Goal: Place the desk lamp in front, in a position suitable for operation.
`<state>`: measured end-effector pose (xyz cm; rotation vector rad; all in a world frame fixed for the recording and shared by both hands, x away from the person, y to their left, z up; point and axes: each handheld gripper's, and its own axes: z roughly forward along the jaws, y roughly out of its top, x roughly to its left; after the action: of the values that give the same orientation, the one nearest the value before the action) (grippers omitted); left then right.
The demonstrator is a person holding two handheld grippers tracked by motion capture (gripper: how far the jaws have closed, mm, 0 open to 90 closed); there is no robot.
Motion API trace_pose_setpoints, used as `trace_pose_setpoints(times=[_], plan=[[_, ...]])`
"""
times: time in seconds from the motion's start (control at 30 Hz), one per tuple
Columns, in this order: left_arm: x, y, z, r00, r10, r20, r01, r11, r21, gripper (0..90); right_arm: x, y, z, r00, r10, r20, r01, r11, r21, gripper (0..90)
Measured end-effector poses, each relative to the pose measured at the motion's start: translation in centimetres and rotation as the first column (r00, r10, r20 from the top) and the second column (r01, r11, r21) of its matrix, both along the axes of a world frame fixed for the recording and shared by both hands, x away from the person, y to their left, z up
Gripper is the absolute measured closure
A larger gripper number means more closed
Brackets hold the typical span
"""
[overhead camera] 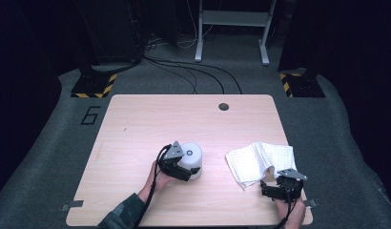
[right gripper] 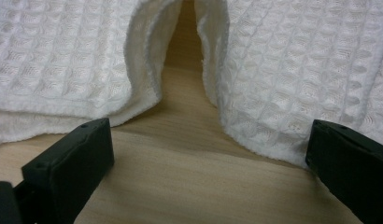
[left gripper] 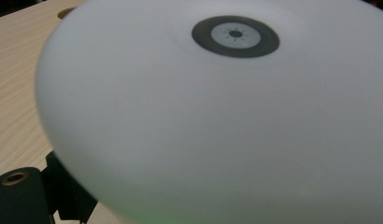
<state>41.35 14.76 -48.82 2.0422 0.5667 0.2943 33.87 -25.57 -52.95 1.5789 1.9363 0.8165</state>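
Note:
A white round device (overhead camera: 192,155) with a dark ring on its top (left gripper: 235,35) stands near the table's middle and looms very close in the left gripper view. My left gripper (overhead camera: 183,168) holds it from the near-left side, one black finger (left gripper: 21,196) showing under its edge. A white waffle-weave cloth (overhead camera: 259,160) lies crumpled at the right. My right gripper (right gripper: 208,140) is open just in front of its near edge, where two folds (right gripper: 255,70) part over bare wood. The same gripper (overhead camera: 273,185) sits near the table's front right corner.
The wooden table (overhead camera: 136,124) has a round cable hole (overhead camera: 223,106) near its far edge. Beyond it are grey carpet, cables, a white frame (overhead camera: 231,24) and two stands with yellow-black bases (overhead camera: 93,86). A "6" (overhead camera: 90,115) is marked on the floor.

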Motion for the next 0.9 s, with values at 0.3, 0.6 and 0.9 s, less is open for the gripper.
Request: trace_pose_setpoints(times=[0.3, 0.6, 0.9], plan=[[0.0, -0.2, -0.8, 0.9999, -0.016, -0.002, 0.016, 0.9998, 0.009, 8.2, 0.0, 0.0, 0.0, 1.0000, 0.000, 0.003, 0.000, 1.000, 0.001, 0.4], [-0.1, 0.0, -1.0, 0.9996, -0.028, 0.005, 0.028, 0.9994, -0.019, 7.6, 0.0, 0.0, 0.0, 1.0000, 0.000, -0.001, 0.000, 1.000, 0.000, 0.5], [-0.3, 0.5, -1.4, 0.9998, -0.018, 0.004, 0.018, 0.9990, -0.042, 3.2, 0.0, 0.0, 0.0, 1.0000, 0.000, 0.002, 0.000, 1.000, 0.000, 0.5]])
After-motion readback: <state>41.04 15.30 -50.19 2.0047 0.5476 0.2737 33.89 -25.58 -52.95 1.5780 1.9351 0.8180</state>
